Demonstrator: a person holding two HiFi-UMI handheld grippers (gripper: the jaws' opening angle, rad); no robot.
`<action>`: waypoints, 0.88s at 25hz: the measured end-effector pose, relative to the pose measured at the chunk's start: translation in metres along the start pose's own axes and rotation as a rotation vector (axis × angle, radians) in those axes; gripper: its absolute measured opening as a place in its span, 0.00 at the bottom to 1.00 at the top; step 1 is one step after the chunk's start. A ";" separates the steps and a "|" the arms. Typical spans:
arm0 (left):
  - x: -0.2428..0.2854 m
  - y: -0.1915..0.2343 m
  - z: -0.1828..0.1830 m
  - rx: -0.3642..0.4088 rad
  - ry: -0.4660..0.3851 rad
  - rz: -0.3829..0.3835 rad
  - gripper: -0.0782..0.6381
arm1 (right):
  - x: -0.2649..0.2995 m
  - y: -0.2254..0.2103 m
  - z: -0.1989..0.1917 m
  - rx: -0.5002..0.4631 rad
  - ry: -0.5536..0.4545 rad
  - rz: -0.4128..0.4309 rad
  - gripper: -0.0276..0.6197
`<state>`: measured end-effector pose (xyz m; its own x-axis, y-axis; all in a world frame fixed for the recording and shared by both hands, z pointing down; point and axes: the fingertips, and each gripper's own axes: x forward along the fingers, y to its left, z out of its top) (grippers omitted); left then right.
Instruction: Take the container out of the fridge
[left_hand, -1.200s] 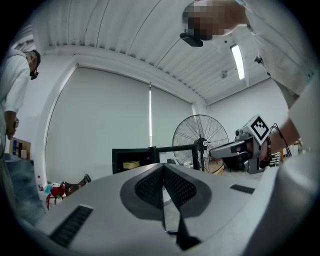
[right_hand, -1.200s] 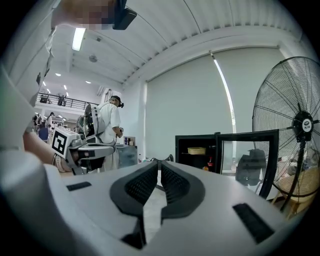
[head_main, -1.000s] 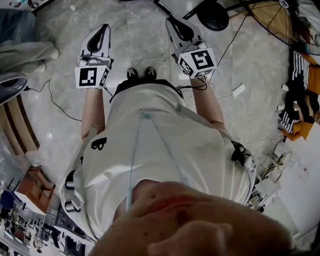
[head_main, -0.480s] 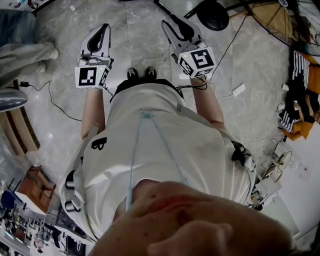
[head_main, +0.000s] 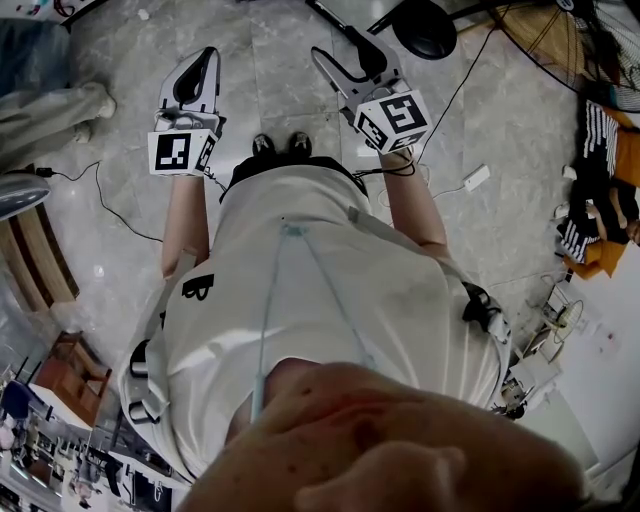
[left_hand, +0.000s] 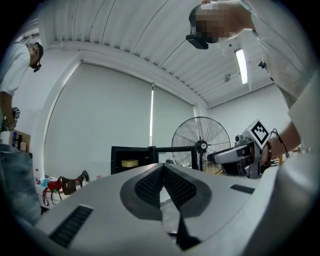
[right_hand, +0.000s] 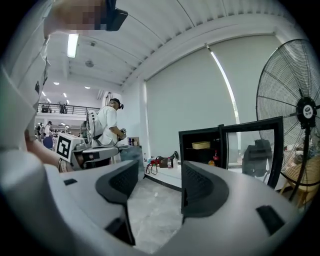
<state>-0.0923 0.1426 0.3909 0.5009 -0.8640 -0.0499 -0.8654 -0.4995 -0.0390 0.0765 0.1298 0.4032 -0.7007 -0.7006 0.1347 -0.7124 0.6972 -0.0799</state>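
A small black fridge (right_hand: 220, 147) stands across the room with its glass door swung open. A flat yellowish container (right_hand: 201, 145) lies on its upper shelf. The left gripper view shows the same fridge (left_hand: 142, 159) and container (left_hand: 129, 163) far off. Both grippers are held out in front of the person's chest above the floor, far from the fridge. My left gripper (head_main: 200, 62) is shut with nothing in it, its pads meeting. My right gripper (head_main: 345, 55) is opening; its jaws stand wide apart and only floor shows between them.
A big pedestal fan (right_hand: 299, 112) stands right of the fridge, its base (head_main: 425, 30) on the floor ahead. Bags and bottles (right_hand: 162, 162) sit on a low white platform. Another person (right_hand: 107, 125) stands at left. Cables (head_main: 110, 205) and a clothing pile (head_main: 600, 210) lie on the floor.
My right gripper's jaws have gone from shut to wide apart. The left gripper and the person's stance are the same.
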 end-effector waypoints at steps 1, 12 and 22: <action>0.000 -0.002 0.000 -0.002 0.000 -0.001 0.12 | -0.002 -0.001 0.000 0.001 0.000 -0.007 0.46; 0.004 -0.030 0.002 0.017 -0.007 0.039 0.12 | -0.041 -0.031 -0.012 0.010 -0.013 -0.012 0.50; 0.019 -0.046 0.001 0.100 0.011 0.051 0.12 | -0.051 -0.059 -0.019 0.015 -0.016 -0.019 0.50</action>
<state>-0.0433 0.1493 0.3911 0.4554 -0.8892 -0.0433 -0.8844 -0.4463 -0.1362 0.1549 0.1278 0.4199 -0.6877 -0.7159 0.1206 -0.7258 0.6816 -0.0928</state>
